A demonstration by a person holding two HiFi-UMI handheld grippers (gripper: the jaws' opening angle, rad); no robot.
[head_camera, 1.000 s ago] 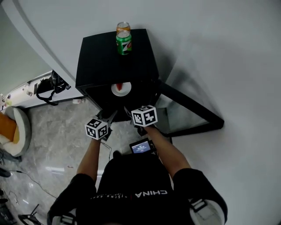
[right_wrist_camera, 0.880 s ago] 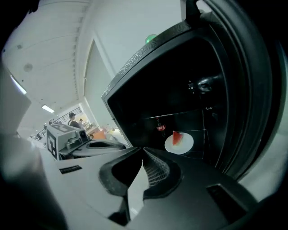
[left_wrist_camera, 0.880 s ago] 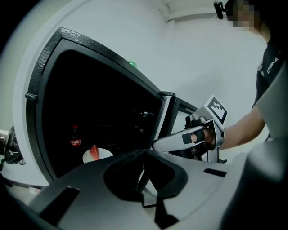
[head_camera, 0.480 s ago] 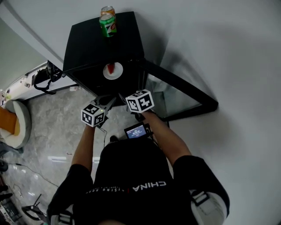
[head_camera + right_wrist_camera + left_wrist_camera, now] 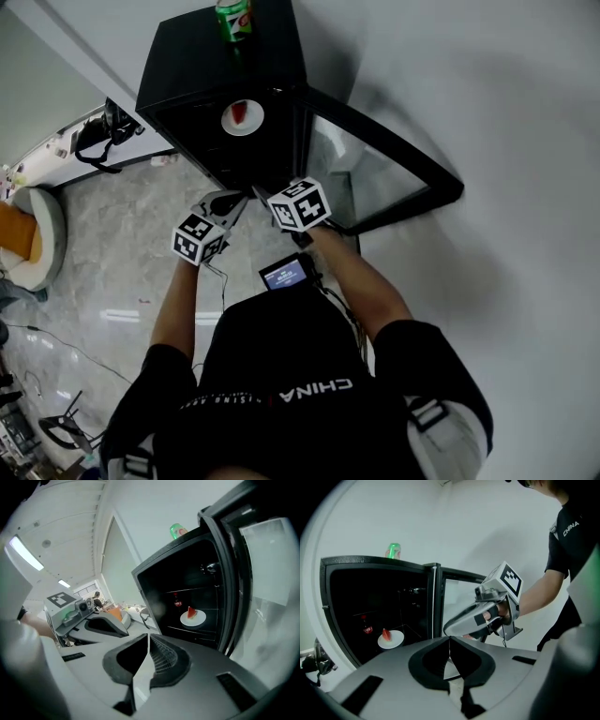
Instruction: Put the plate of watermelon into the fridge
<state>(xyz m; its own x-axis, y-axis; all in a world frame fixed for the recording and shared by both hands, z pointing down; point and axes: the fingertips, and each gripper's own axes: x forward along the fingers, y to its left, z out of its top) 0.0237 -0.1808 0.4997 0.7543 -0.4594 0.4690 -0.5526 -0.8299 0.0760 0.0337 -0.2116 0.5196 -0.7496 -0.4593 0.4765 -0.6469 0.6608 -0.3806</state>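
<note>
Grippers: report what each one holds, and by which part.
Nothing is held. The left gripper and right gripper are shut and empty; the plate of watermelon sits inside the fridge.

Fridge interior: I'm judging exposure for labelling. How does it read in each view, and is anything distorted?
Head view: the fridge cavity is near black, only the white plate stands out. Left gripper view: equally dark, edges bowed by the wide lens, corners vignetted. Right gripper view: plate and watermelon show clearly, the glass door reads pale and bright.
</note>
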